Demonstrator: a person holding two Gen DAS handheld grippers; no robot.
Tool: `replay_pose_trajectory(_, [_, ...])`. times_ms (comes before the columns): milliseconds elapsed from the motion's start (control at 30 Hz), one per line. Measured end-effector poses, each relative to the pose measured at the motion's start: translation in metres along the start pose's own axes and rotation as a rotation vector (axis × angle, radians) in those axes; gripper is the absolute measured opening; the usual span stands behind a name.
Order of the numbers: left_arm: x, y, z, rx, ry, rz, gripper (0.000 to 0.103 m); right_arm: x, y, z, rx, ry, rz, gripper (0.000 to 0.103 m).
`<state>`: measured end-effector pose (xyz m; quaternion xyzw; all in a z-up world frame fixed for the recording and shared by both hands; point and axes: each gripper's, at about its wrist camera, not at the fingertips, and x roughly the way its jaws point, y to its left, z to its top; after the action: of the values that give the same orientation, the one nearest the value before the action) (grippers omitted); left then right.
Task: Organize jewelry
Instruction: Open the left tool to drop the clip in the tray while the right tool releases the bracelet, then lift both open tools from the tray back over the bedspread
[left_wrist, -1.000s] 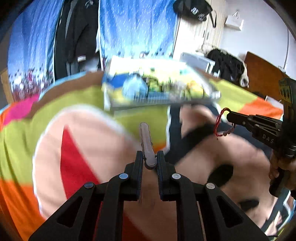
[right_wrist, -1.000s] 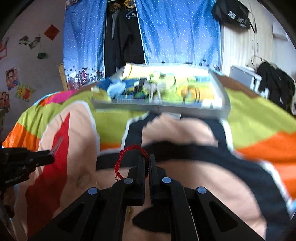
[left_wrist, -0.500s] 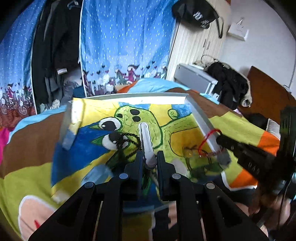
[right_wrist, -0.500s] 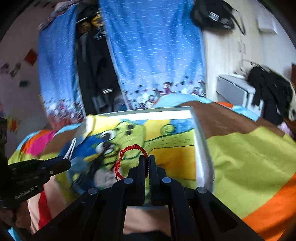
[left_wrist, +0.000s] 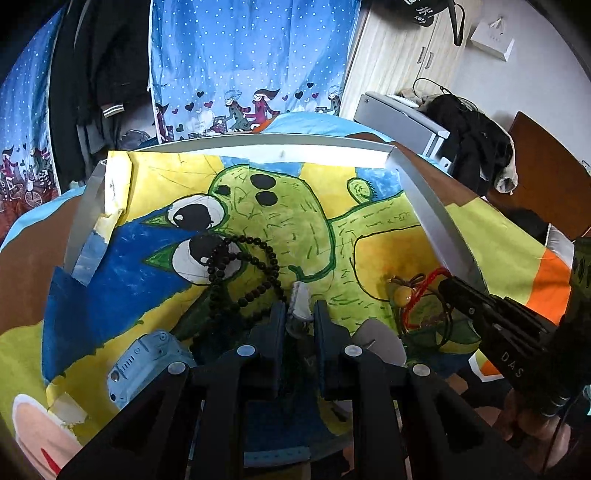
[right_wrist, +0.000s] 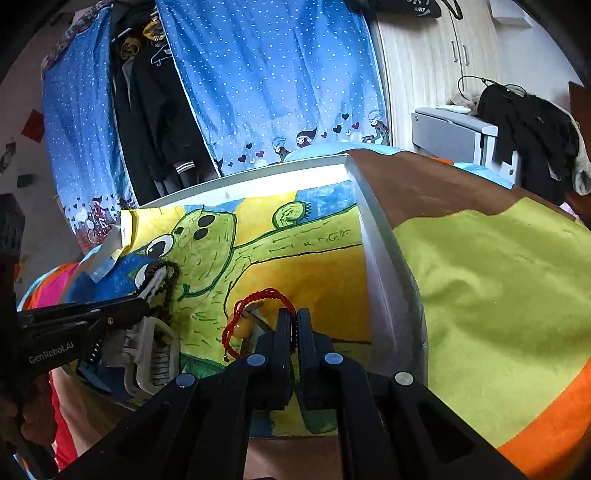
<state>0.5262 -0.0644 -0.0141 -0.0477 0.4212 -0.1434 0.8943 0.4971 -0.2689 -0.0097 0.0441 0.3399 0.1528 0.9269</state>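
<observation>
While both tongs tip downward over the tray, the left tongs (left_wrist: 300, 314) sit lowest in the left wrist view, nearly clenched on a small pale hair clip (left_wrist: 300, 301) whose tip sticks up past the pads. Just left of that tip a string of dark beads (left_wrist: 240, 273) lies in loops on the painted sheet, and nearer the camera a light blue watch (left_wrist: 142, 363) rests by the tray's near left corner. A grey rounded piece (left_wrist: 380, 338) lies just right of the left tongs; what it is I cannot tell.

Further right, the right tongs (right_wrist: 294, 325) are clenched on a red braided cord bracelet (right_wrist: 255, 314), which loops up and to the left of the pads and hangs above a yellow bead pendant (right_wrist: 240, 326) lying on the sheet. In the left wrist view the same tongs reach in from the right edge, a hand (left_wrist: 524, 417) gripping the handle low at the frame's corner.

The tray (left_wrist: 436, 221) is a shallow white-rimmed box lined with a cartoon painting (left_wrist: 280, 221) — it lies on a bed cover (right_wrist: 491, 288) of green, orange and brown. Its right wall rises just beside the right tongs; the far wall stands well apart from both. Most of the painting's upper half is bare — the jewellery is gathered along the near side.
</observation>
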Motion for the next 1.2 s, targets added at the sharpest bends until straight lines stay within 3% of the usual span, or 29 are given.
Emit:
replay_pose_trajectory(67, [-0.002, -0.001, 0.0, 0.003, -0.008, 0.013, 0.015, 0.0, 0.0, -0.001, 0.001, 0.006, -0.002, 0.009])
replay_pose_trajectory(133, [-0.005, -0.001, -0.002, 0.001, -0.017, 0.02, 0.023, -0.002, 0.0, -0.002, 0.002, 0.001, -0.009, 0.02])
replay_pose_trajectory(200, [-0.013, -0.003, -0.002, -0.008, -0.04, 0.029, 0.039, -0.006, 0.0, -0.003, -0.001, -0.008, -0.013, 0.031])
replay_pose_trajectory(333, [-0.036, -0.006, -0.002, -0.023, -0.105, 0.061, 0.057, -0.019, 0.002, 0.0, -0.015, -0.034, -0.021, 0.042])
replay_pose_trajectory(400, [-0.05, -0.006, -0.002, -0.046, -0.144, 0.067, 0.066, -0.03, 0.003, 0.003, -0.018, -0.062, -0.027, 0.057])
replay_pose_trajectory(500, [-0.072, -0.009, -0.001, -0.063, -0.179, 0.089, 0.066, -0.045, 0.005, 0.007, -0.021, -0.096, -0.026, 0.073])
replay_pose_trajectory(567, [-0.088, -0.011, -0.001, -0.067, -0.201, 0.117, 0.068, -0.06, 0.008, 0.011, -0.026, -0.122, -0.031, 0.075])
replay_pose_trajectory(667, [-0.114, -0.015, -0.004, -0.079, -0.252, 0.14, 0.095, -0.082, 0.014, 0.014, -0.027, -0.159, -0.019, 0.085])
replay_pose_trajectory(700, [-0.128, -0.015, -0.008, -0.088, -0.294, 0.141, 0.096, -0.089, 0.016, 0.015, -0.03, -0.173, -0.018, 0.093])
replay_pose_trajectory(800, [-0.157, -0.02, -0.016, -0.085, -0.344, 0.147, 0.1, -0.119, 0.023, 0.014, -0.034, -0.241, -0.02, 0.103])
replay_pose_trajectory(1200, [-0.27, -0.051, -0.077, 0.013, -0.517, 0.193, 0.101, -0.228, 0.061, -0.012, -0.054, -0.437, -0.053, 0.103])
